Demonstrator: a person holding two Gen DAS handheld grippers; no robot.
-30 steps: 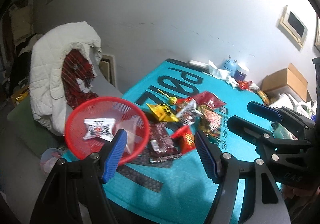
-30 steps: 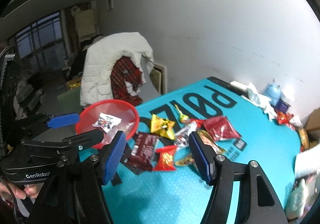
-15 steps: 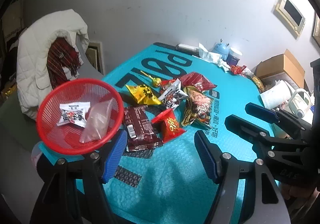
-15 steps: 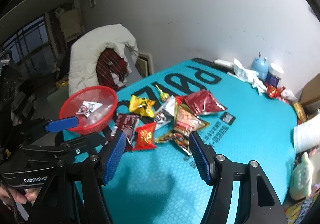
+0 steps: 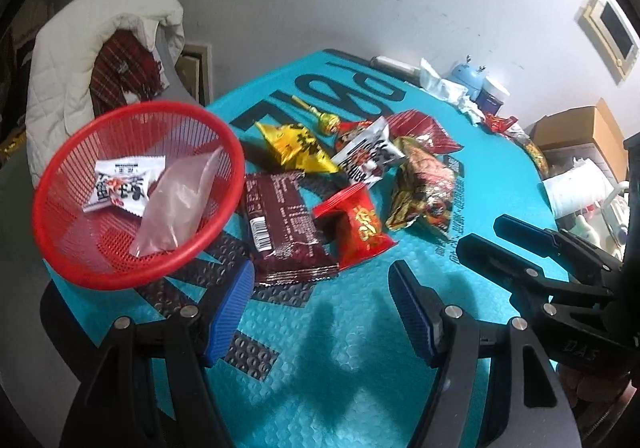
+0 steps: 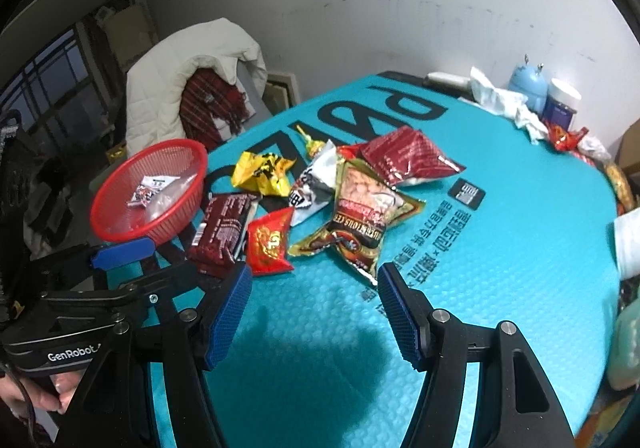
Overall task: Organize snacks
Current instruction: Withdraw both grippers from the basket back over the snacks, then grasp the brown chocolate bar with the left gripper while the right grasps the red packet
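Observation:
A red mesh basket [image 5: 60,248] [image 6: 116,224] sits at the teal table's near left, holding a white snack packet [image 5: 120,186] and a clear bag [image 5: 176,204]. Beside it lie a dark brown bar [image 5: 280,232] [image 6: 222,232], a small red packet [image 5: 360,228] [image 6: 270,244], a yellow packet [image 5: 296,148] [image 6: 262,172], a white-black packet [image 5: 368,160], a nut bag [image 5: 424,188] [image 6: 364,216], a dark red bag [image 6: 408,160] and a lollipop [image 5: 330,123]. My left gripper [image 5: 320,312] is open and empty just short of the brown bar. My right gripper [image 6: 314,312] is open and empty, near the nut bag.
A chair with a white coat [image 5: 88,48] stands behind the basket. At the table's far edge are tissues [image 6: 500,100], a blue gadget [image 6: 528,84], a jar [image 6: 562,100] and loose wrappers [image 6: 564,136]. A cardboard box [image 5: 580,132] and a paper cup [image 5: 576,192] are at right.
Both grippers have moved forward and lower toward the snack pile, so the snacks and basket appear larger and nearer. Both stay open and empty.

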